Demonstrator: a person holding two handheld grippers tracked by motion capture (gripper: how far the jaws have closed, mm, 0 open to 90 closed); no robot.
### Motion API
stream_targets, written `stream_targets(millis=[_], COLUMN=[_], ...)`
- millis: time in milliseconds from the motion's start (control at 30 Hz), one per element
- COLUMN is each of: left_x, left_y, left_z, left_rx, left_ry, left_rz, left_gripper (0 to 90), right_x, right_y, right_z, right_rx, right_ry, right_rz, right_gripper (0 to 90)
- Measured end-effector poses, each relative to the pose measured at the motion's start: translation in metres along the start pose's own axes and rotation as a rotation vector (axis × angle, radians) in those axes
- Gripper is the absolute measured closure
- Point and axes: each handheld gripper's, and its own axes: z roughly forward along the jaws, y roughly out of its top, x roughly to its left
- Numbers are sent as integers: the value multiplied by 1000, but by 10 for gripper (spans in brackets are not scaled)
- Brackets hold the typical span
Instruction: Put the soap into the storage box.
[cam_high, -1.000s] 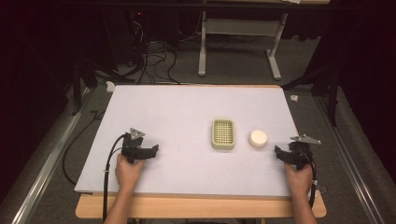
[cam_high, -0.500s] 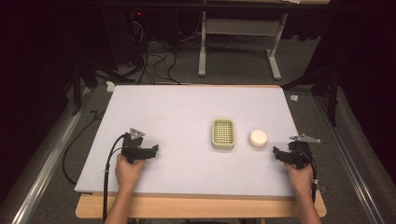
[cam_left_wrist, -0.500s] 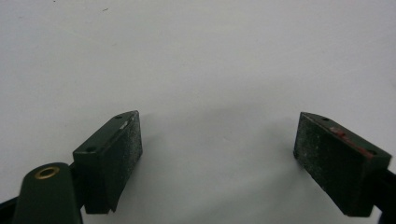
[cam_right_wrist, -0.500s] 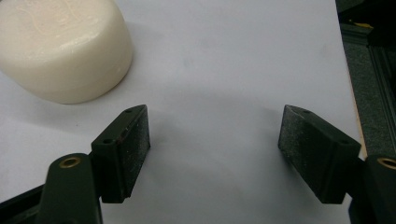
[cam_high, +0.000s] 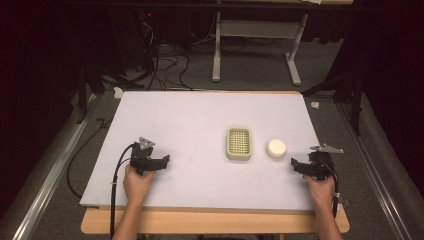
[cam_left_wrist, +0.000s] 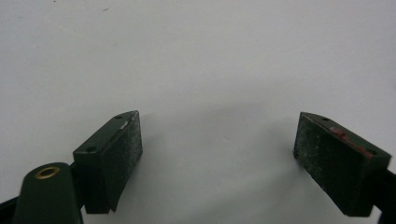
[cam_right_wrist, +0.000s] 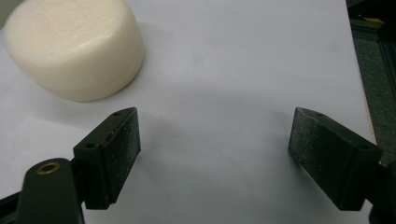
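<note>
Your left gripper (cam_high: 165, 161) fingers (cam_left_wrist: 112, 158) stand wide apart over bare white table (cam_high: 190, 125). At your 12 o'clock sits the slotted soap dish (cam_high: 238, 143), the round soap bar (cam_high: 276, 148) just beside it. Your right gripper (cam_high: 296, 165) has just been opening, nothing between its jaws; soap at its 10 o'clock

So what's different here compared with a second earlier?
The right hand-held gripper has just been opening its jaws; they now stand wide apart with nothing between them, the soap lying ahead and apart. Nothing was taken hold of or let go. Both hands kept their places, the left hand-held gripper is open over bare table, and the soap and the dish lie as before.
</note>
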Motion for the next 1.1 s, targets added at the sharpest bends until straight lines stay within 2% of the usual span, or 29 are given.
stream_targets(millis=[233, 467, 733, 1100], left_x=[0, 0, 0, 0], left_y=[0, 0, 0, 0], left_z=[0, 0, 0, 0], left_rx=[1, 0, 1, 1], left_ry=[1, 1, 1, 1], left_rz=[0, 1, 1, 0], left_gripper=[160, 160, 160, 160], right_x=[11, 27, 38, 53], right_y=[-1, 1, -6, -6], right_z=[-8, -20, -24, -26], right_rx=[-32, -71, -78, -99], right_ry=[37, 73, 103, 125], right_rz=[-19, -69, -70, -104], right_gripper=[158, 152, 149, 142])
